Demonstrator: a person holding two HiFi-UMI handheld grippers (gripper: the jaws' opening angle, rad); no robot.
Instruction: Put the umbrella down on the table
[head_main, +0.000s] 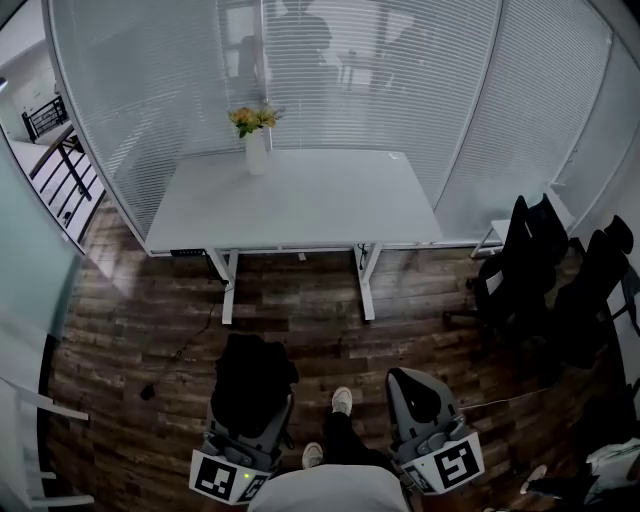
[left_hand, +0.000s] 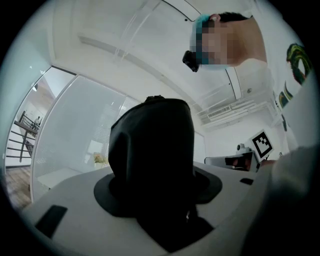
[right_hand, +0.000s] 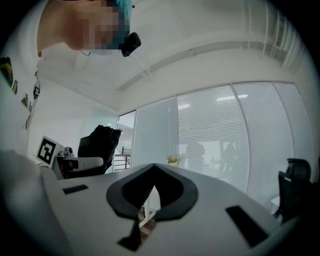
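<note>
The umbrella (head_main: 254, 375) is a folded black bundle, and my left gripper (head_main: 250, 405) is shut on it at the bottom left of the head view. In the left gripper view the umbrella (left_hand: 152, 145) stands up between the jaws and fills the gap. My right gripper (head_main: 417, 388) is at the bottom right, shut with nothing in it; in its own view only a thin slit shows between the jaws (right_hand: 149, 194). The white table (head_main: 300, 205) stands well ahead, across a stretch of wooden floor.
A white vase of flowers (head_main: 256, 150) stands at the table's far left. Black office chairs (head_main: 540, 265) are grouped at the right. Glass walls with blinds (head_main: 400, 90) close the room behind the table. The person's shoes (head_main: 341, 400) show between the grippers.
</note>
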